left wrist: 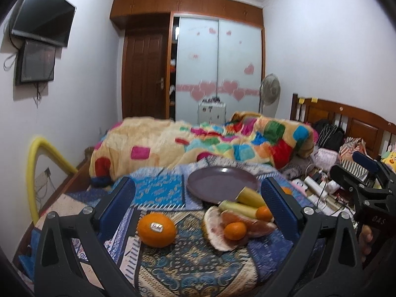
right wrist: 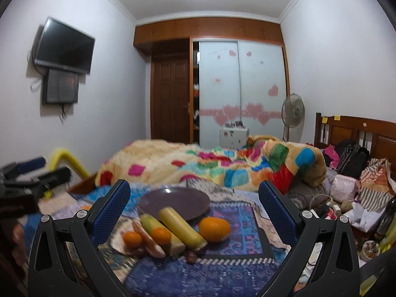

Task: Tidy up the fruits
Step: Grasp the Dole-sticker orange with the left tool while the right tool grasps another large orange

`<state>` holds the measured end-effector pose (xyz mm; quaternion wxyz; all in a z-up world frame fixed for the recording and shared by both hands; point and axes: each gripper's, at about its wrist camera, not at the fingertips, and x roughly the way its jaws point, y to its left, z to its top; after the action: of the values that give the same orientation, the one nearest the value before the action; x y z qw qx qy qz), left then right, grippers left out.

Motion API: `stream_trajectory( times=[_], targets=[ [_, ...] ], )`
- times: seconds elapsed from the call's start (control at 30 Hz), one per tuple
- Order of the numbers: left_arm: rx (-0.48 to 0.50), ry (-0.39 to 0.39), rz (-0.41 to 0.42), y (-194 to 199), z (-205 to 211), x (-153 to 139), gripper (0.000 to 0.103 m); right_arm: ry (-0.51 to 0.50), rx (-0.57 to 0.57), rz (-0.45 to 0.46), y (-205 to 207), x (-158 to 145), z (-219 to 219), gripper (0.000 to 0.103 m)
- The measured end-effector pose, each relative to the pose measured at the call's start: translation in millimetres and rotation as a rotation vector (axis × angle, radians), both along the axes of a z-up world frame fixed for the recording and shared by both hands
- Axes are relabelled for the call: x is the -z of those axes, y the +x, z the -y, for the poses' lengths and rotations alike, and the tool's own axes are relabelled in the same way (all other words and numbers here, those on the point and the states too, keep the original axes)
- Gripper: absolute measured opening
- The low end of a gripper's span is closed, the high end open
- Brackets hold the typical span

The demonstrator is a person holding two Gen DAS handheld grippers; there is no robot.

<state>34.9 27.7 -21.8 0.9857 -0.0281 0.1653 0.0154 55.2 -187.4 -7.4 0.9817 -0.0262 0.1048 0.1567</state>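
This is looking like a bedroom in someone's home. A big fluffy blanket [right wrist: 210, 163] with bright colored squares is lying on a bed with a brown wooden headboard [right wrist: 356, 133], and a tall closet [right wrist: 240, 91] with pink heart stickers on its sliding doors is standing at the far wall next to a brown door [right wrist: 170, 101]. A black TV [right wrist: 64, 45] is hanging on the white wall, a fan [right wrist: 292, 110] is standing in the corner, and bags and clothes [right wrist: 351, 158] are piling up by the headboard.
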Motion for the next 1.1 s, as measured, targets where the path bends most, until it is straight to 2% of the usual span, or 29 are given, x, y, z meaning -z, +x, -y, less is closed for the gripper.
stream_trajectory(
  times=[0.07, 0.2, 0.27, 0.4, 0.5, 0.63, 0.77, 0.97, 1.1],
  targets=[
    [-0.016, -0.006, 0.005, 10.3, -14.9, 6.9, 0.103, -0.035, 0.005, -0.026, 10.2, 7.1, 3.7, 0.103],
    [-0.050, -0.006, -0.062, 28.3, -35.7, 23.4, 0.103, -0.087, 0.010, -0.097, 31.3, 22.3, 13.1, 0.103],
    [-0.061, 0.005, -0.139, 38.6, -46.6, 36.4, 0.103, -0.103, 0.006, -0.138, 42.3, 30.6, 16.6, 0.103],
    [-0.056, -0.042, -0.250, 56.6, -57.8, 63.2, 0.102, -0.158, 0.013, -0.194, 60.9, 45.0, 17.6, 0.103],
    [-0.050, -0.043, -0.315, 70.4, -62.0, 80.5, 0.089, -0.190, 0.004, -0.242, 74.5, 55.0, 17.6, 0.103],
    [-0.018, -0.054, -0.405, 86.3, -68.4, 96.8, 0.082, -0.219, -0.011, -0.315, 93.3, 66.0, 15.7, 0.102],
    [-0.009, -0.053, -0.440, 97.0, -69.2, 106.0, 0.078, -0.212, -0.035, -0.364, 107.8, 72.7, 14.7, 0.097],
    [0.017, -0.088, -0.462, 108.6, -73.2, 111.5, 0.078, -0.203, -0.059, -0.415, 125.3, 78.3, 13.1, 0.092],
    [0.024, -0.069, -0.484, 114.9, -71.0, 116.7, 0.076, -0.200, -0.082, -0.455, 136.5, 82.5, 7.9, 0.090]
  ],
)
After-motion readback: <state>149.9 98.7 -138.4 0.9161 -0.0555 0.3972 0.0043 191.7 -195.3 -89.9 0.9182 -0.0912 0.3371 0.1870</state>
